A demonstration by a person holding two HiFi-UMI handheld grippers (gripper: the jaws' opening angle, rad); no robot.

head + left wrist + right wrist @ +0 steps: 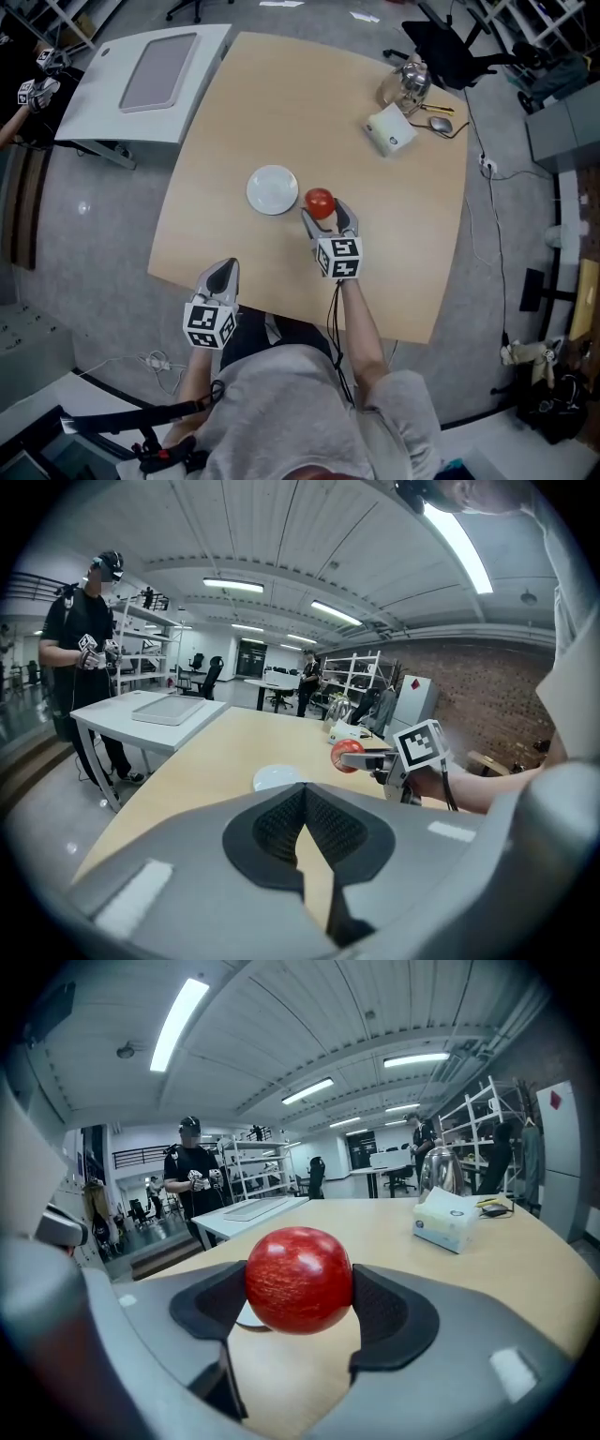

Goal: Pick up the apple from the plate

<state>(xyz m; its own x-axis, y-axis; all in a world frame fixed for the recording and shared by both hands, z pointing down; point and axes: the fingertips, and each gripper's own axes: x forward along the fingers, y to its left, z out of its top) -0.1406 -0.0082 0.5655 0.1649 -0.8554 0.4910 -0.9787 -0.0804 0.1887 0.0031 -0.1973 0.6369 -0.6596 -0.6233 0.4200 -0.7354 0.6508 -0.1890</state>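
1. The right tongs [323,212] were clamped on the red apple [320,201], with one dark pad pressed on each side of it.
2. The apple was off the plate [272,190]. In the head view it was just beside the plate's right edge, held in the tongs.
3. In the left gripper view the apple looked lifted up a little over the tabletop [281,103].
4. The plate was white and round. It lay flat near the middle of the tabletop.
5. The left tongs [305,797] were closed, with their tips touching, and they held nothing.
6. The left tongs were by the near edge of the tabletop, well apart from the plate, and they pointed toward it.
7. A white tissue box [391,129] sat near the far right corner of the tabletop. A shiny jug [407,82] stood just behind it.
8. A white side table [103,94] stood to the left of the tabletop, with a flat grey tray [157,71] on it.
9. In the left gripper view, a person in dark clothes [80,658] stood by that side table.
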